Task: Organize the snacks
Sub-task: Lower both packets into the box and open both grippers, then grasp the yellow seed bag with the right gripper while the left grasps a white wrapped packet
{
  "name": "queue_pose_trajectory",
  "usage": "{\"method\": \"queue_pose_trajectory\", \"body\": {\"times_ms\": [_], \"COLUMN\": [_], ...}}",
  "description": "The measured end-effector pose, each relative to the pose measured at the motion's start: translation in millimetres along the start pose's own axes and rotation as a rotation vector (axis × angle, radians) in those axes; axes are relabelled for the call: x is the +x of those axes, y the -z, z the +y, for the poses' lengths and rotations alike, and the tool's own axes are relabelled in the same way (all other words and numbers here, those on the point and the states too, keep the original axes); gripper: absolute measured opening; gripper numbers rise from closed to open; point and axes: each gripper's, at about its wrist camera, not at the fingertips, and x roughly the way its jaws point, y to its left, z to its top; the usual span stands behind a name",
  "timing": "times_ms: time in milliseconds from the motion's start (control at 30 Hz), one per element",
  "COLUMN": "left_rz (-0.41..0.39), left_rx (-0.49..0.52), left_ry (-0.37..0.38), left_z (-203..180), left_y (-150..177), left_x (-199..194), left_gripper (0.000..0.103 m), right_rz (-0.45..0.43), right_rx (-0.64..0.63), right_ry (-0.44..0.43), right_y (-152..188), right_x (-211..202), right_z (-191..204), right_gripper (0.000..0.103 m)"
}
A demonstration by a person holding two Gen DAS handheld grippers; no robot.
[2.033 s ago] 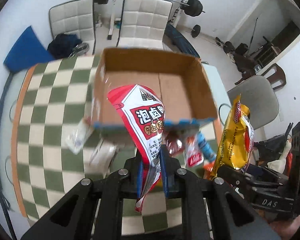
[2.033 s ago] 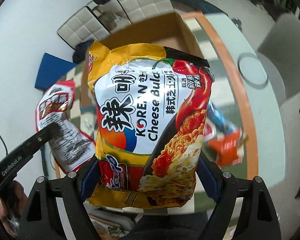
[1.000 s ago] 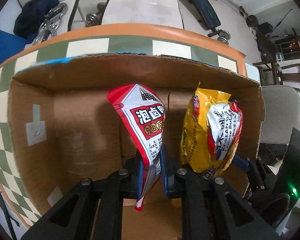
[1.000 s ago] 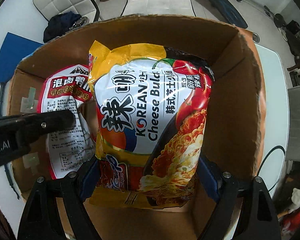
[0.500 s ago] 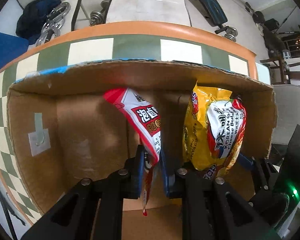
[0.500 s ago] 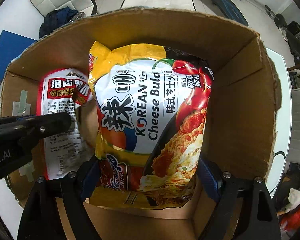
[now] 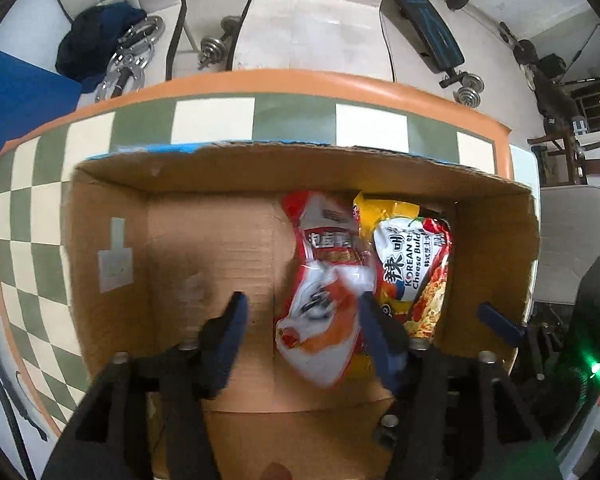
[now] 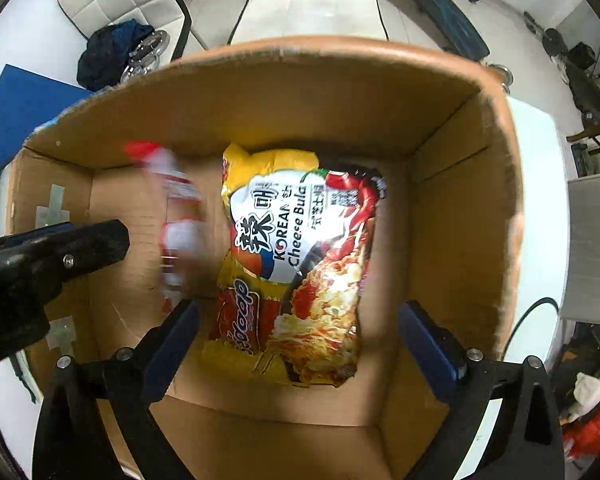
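Two snack packets lie inside the open brown cardboard box [image 8: 456, 216]: a yellow and black crinkled foil packet of Korean cheese noodles [image 8: 296, 272] and, touching its left edge, a red and white plastic snack pouch [image 7: 324, 288], blurred in both views. Both sit on the box floor in its right half, the noodle packet near the right wall but not against it, its top end close to the far wall. The left half of the floor is bare cardboard, with open room up to the left wall, where a pale tape patch [image 7: 116, 264] is stuck. The left gripper [image 7: 300, 320] points down over the pouch, its blue-padded jaws opening and clear of the pouch between them. The right gripper [image 8: 300, 328] hangs over the noodle packet, its jaws opening wide, with gaps showing on both sides of the packet. The box stands on a green and cream checked tabletop with an orange rim [image 7: 292, 84], its far wall just inside that rim. Beyond the rim are white padded chairs [image 7: 316, 12] and dumbbells [image 7: 216, 44] on a pale floor.
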Motion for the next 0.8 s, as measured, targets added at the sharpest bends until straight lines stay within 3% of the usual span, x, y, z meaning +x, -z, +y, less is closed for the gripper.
{"method": "queue_pose_trajectory", "body": {"times_ms": [133, 333, 800], "left_rz": [-0.046, -0.141, -0.313], "left_rx": [0.026, 0.025, 0.004], "left_ry": [-0.028, -0.071, -0.067], "left_z": [-7, -9, 2], "left_y": [11, 32, 107], "left_x": [-16, -40, -93], "left_gripper": [0.083, 0.1, 0.101], "right_rz": [-0.034, -0.076, -0.169], "right_rx": [0.003, -0.032, -0.015], "right_ry": [-0.009, 0.002, -0.078], "right_y": [2, 13, 78], "right_x": [-21, -47, -109], "right_z": [-4, -4, 3], "right_gripper": [0.103, 0.103, 0.103]}}
